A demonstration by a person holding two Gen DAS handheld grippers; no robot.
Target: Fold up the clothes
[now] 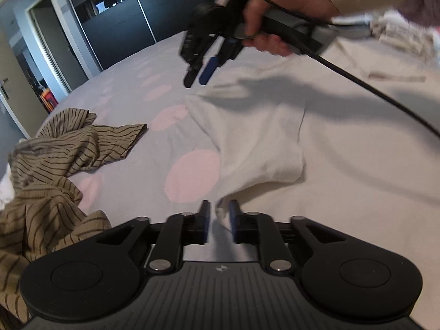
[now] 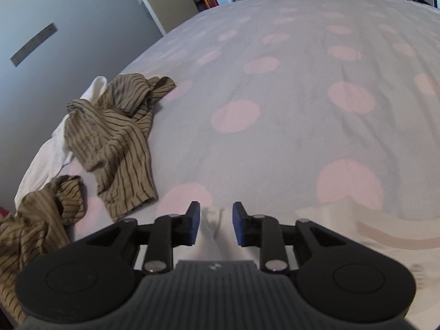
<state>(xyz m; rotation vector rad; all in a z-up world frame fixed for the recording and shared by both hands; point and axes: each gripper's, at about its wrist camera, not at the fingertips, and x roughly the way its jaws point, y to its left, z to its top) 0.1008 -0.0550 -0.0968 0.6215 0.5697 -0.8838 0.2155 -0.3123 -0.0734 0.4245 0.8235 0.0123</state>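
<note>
white cotton, a t-shirt (image 1: 264, 126), lies spread over the bed (image 1: 143, 96), whose pale lilac cover carries pink dots. in the left wrist view the shirt fills the middle and the 3 o'clock side, with a sleeve running down toward 6 o'clock, where a small peak of its cloth stands between the tips of the left gripper (image 1: 219, 211). the jaws there stand a narrow way apart and the blue pads do not press on the cloth, so nothing is held.

at 12 o'clock in that same view a hand (image 1: 275, 19) holds the right gripper (image 1: 196, 78) above the shirt's far edge, pointing down, its shadow falling across the white cloth. its tips show a slim gap. a black cable (image 1: 357, 82) trails from it toward 3 o'clock.

in the right wrist view the right gripper (image 2: 216, 217) has a raised fold of the white shirt (image 2: 214, 225) between its pads, which stand partly open on either side without pinching it. whether a pad brushes the cloth cannot be told.

a crumpled olive striped garment (image 1: 55, 165) lies at 9 o'clock on the bed in both views, well apart from the t-shirt, with a bit of other white cloth (image 2: 49, 154) under it. a blurred stack of folded laundry (image 1: 401, 35) sits at 2 o'clock in the left wrist view.
</note>
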